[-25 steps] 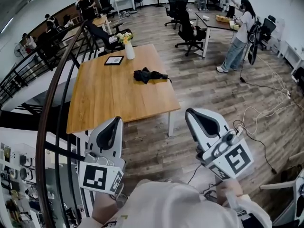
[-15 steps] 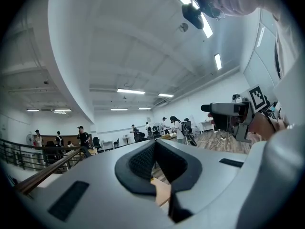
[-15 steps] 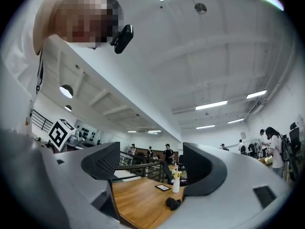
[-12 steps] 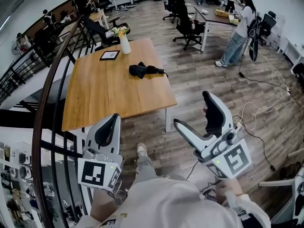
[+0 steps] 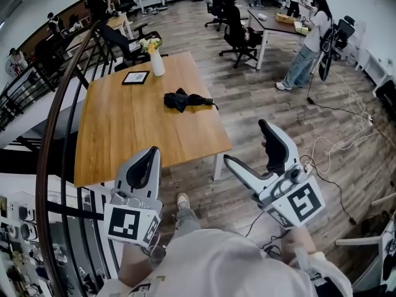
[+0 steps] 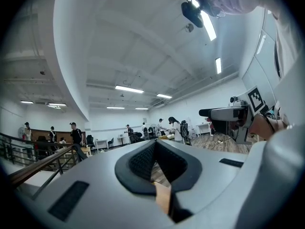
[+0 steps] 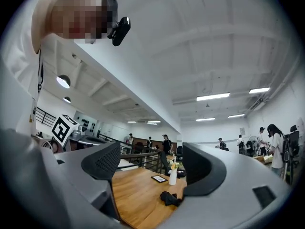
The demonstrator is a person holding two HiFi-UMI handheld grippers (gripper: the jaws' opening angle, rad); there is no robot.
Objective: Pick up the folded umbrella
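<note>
Item: folded umbrella [image 5: 187,100], black, judged light, soft fabric over a stiff core; laid on counter [image 5: 136,135], well ahead of right hand-held gripper [image 5: 244,142] (spread, empty) and left hand-held gripper [image 5: 148,156] (pressed together, empty); to be taken across its middle

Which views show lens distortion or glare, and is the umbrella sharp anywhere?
Head view: strong fisheye, the railing bows; the umbrella is small but sharp. Left gripper view: dark round border, bright ceiling light, no umbrella. Right gripper view: same border; umbrella small, fairly sharp.
</note>
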